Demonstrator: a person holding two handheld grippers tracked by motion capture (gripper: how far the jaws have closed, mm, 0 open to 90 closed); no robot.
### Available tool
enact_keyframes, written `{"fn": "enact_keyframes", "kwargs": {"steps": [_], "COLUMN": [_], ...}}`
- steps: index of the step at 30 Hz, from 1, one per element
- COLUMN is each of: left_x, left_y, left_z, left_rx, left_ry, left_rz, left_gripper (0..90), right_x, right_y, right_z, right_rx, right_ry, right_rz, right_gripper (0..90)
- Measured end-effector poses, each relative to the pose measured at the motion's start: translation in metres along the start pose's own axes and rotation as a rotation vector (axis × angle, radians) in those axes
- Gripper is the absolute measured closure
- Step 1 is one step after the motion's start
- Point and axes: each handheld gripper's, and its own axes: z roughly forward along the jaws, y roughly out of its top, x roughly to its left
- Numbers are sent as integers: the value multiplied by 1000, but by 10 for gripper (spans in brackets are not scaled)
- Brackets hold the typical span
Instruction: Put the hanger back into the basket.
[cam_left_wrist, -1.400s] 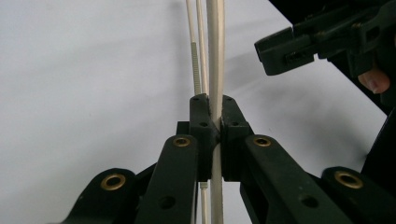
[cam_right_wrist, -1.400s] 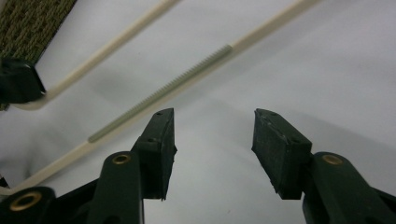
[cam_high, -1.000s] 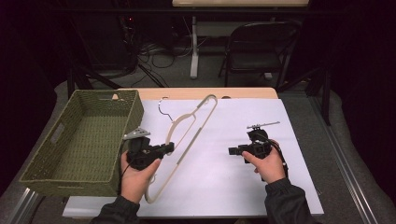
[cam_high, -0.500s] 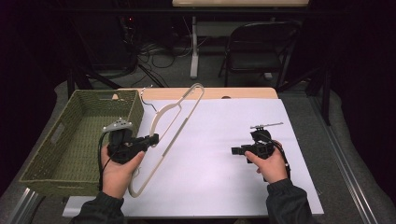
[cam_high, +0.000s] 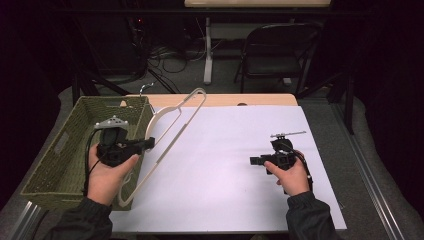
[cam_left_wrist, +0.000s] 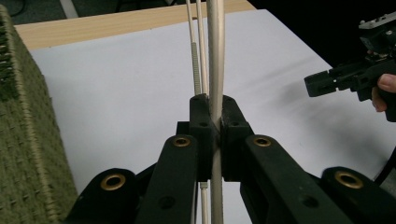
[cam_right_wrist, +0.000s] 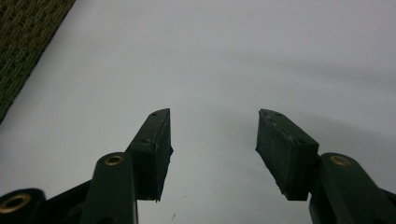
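Note:
A pale wooden clothes hanger (cam_high: 172, 130) with a metal hook is lifted off the table and tilts toward the green woven basket (cam_high: 60, 145). My left gripper (cam_high: 147, 143) is shut on the hanger's arm; in the left gripper view the wooden bar (cam_left_wrist: 215, 70) runs up between the closed jaws (cam_left_wrist: 211, 119). My right gripper (cam_high: 255, 160) rests low over the white sheet at the right, open, with nothing between its fingers (cam_right_wrist: 212, 135). It also appears far off in the left gripper view, right gripper (cam_left_wrist: 322, 84).
The white sheet (cam_high: 235, 170) covers most of the wooden table (cam_high: 250, 100). The basket stands at the table's left edge. A dark folding chair (cam_high: 277, 55) and cables lie on the floor beyond the table.
My left gripper has carried the hanger leftward, from mid-table to the basket's right rim, and lifted it. The right hand has barely moved.

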Motion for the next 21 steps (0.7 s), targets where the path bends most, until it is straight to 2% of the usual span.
{"fn": "enact_keyframes", "kwargs": {"steps": [9, 11, 16, 21], "left_x": [12, 13, 19, 25], "left_y": [11, 14, 22, 26], "left_z": [-4, -6, -15, -27], "left_rx": [68, 80, 81, 70], "left_ry": [18, 31, 54, 93], "left_rz": [0, 14, 17, 37], "left_gripper": [867, 867, 867, 868], "right_x": [-2, -2, -4, -4], "right_y": [0, 0, 0, -1], "right_z": [1, 1, 1, 2], "right_rx": [8, 9, 18, 12], "right_ry": [-5, -6, -3, -9], "right_rz": [4, 8, 8, 14], "right_gripper": [445, 445, 445, 445]}}
